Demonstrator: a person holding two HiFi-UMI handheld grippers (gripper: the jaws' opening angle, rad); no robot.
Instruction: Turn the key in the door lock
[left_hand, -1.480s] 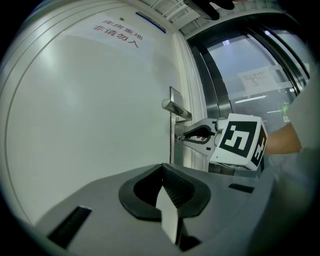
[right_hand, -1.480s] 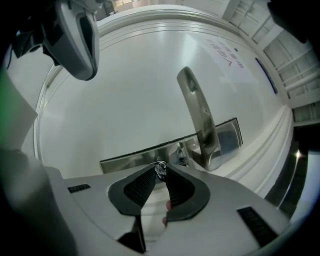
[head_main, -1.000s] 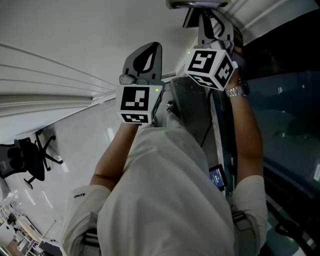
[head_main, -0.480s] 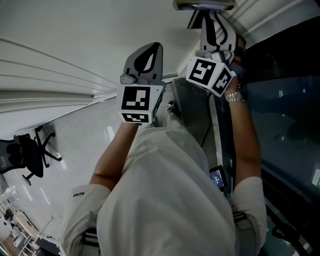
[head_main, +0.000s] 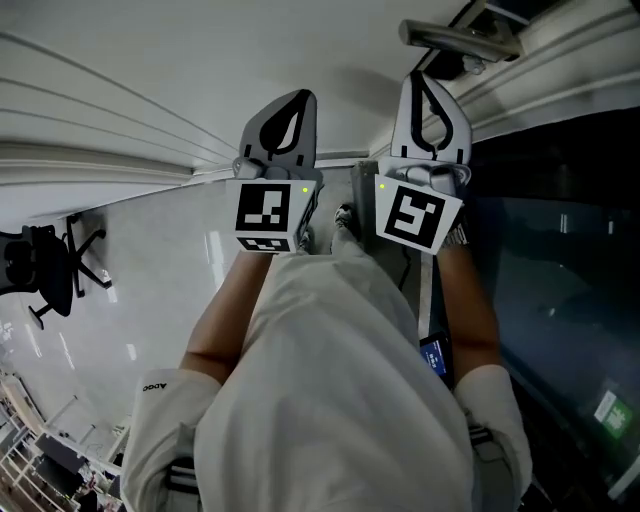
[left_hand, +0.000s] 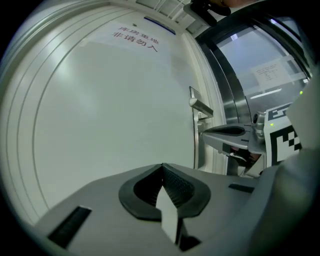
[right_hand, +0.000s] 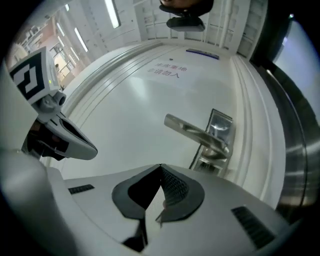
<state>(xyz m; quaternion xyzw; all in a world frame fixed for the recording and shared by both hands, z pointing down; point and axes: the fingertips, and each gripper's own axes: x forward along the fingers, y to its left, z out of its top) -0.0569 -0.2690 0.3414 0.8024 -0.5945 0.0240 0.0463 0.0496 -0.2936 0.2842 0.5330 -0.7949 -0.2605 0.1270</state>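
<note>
Both grippers are up at the door (right_hand: 125, 100), side by side and pointing level at it.

Left gripper (left_hand: 162, 166): fingers pressed together with nothing between them. It faces the plain door panel, left of the handle (right_hand: 192, 131).

Right gripper (right_hand: 160, 167): fingers pressed together, tips meeting, nothing visible between them. It's aimed at the handle side. The lever runs across just above and ahead of the tips, apart from them.

Lock (right_hand: 209, 162): it sits low on the metal plate (right_hand: 222, 124) under the lever, near the door's right edge and just past the right gripper's body in its own view. The detail is too small to read. Key: can't make one out in any view.

In the left gripper view the right gripper's tip sits below the lever and close to the door edge. Can't tell if it's touching.

In the head view the handle is at the top right, with the right gripper just under it and the left gripper beside that. Both marker cubes face the camera.

Also in view:
- Sign (right_hand: 167, 70) with Chinese characters, high on the door.
- Dark glass panel (head_main: 560, 260) to the right of the door frame.
- Office chair (head_main: 45, 270) well off to the left on the glossy floor (head_main: 150, 290).
</note>
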